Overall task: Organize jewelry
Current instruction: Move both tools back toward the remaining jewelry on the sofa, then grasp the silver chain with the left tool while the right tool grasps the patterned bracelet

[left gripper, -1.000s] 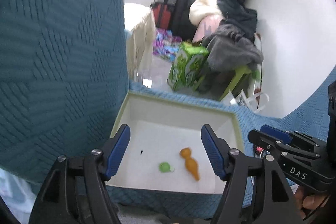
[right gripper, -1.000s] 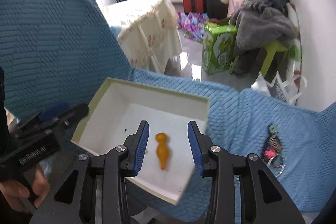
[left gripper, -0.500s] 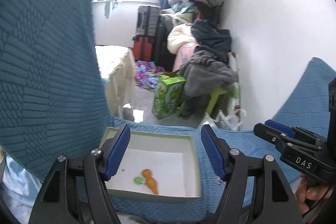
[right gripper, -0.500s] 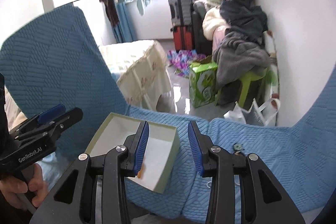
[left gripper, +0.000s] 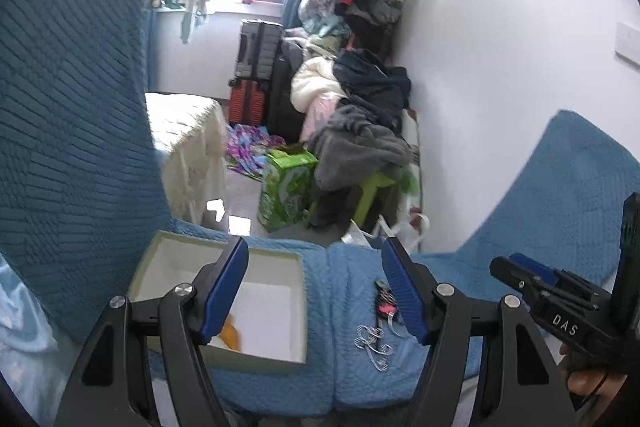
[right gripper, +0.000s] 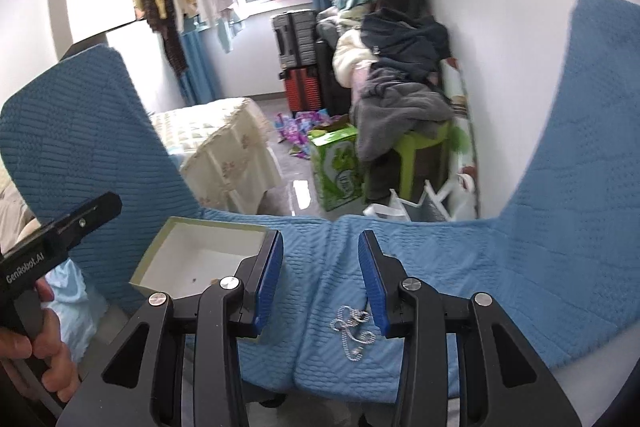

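An open white box with a greenish rim [left gripper: 276, 311] [right gripper: 200, 255] sits on the blue quilted seat. An orange pendant [left gripper: 232, 335] lies in it, half hidden by my left gripper's finger. To the right of the box a silver chain [left gripper: 374, 341] [right gripper: 352, 327] lies on the cushion, with a dark and pink trinket [left gripper: 385, 301] just beyond it. My left gripper [left gripper: 316, 251] hangs wide open and empty above the box's right edge. My right gripper [right gripper: 320, 241] stands partly open and empty above the cushion, the chain under its right finger.
Blue quilted cushions [left gripper: 72, 147] [right gripper: 580, 187] rise on both sides of the seat. Past the seat's far edge stand a green carton [left gripper: 286, 191], a cloth-covered table [right gripper: 224, 155], a clothes pile on a green stool [right gripper: 400, 99] and suitcases [left gripper: 256, 83]. A hand [right gripper: 48, 359] grips the left tool.
Both grippers have pulled back and up from over the box and swung right. The chain on the cushion has come into view. Neither jaw opening has changed.
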